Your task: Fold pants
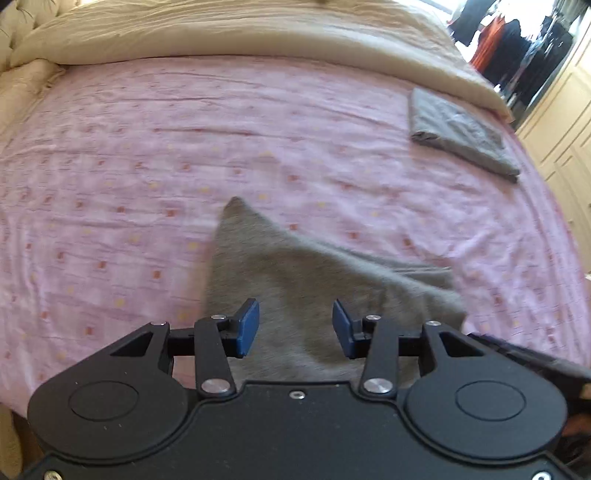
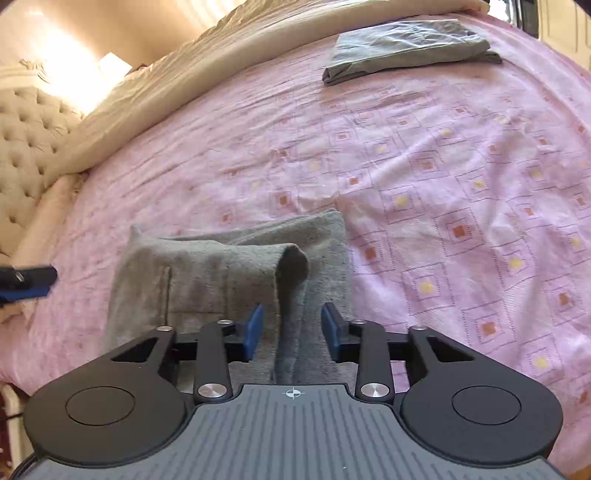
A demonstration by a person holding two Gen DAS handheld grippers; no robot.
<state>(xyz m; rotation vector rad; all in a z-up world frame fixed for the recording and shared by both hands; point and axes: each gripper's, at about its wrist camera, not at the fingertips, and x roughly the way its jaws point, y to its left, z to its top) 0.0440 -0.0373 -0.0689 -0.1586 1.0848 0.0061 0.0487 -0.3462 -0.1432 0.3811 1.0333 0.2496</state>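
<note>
The grey pants (image 1: 295, 266) lie folded into a compact bundle on the pink patterned bedsheet (image 1: 147, 155). My left gripper (image 1: 295, 325) hovers open over them, its blue pads apart and touching no cloth. In the right wrist view the pants (image 2: 221, 273) show a raised rolled fold running toward the camera. My right gripper (image 2: 291, 328) is open with that fold between its pads, a gap on either side. The left gripper's tip (image 2: 26, 284) pokes in at the left edge of that view.
A second grey garment (image 1: 461, 133) (image 2: 402, 48) lies folded at the far right of the bed. A beige duvet (image 1: 221, 33) is bunched along the far side. A tufted headboard (image 2: 26, 147) stands left; wardrobe doors (image 1: 565, 122) and hanging clothes (image 1: 517, 48) right.
</note>
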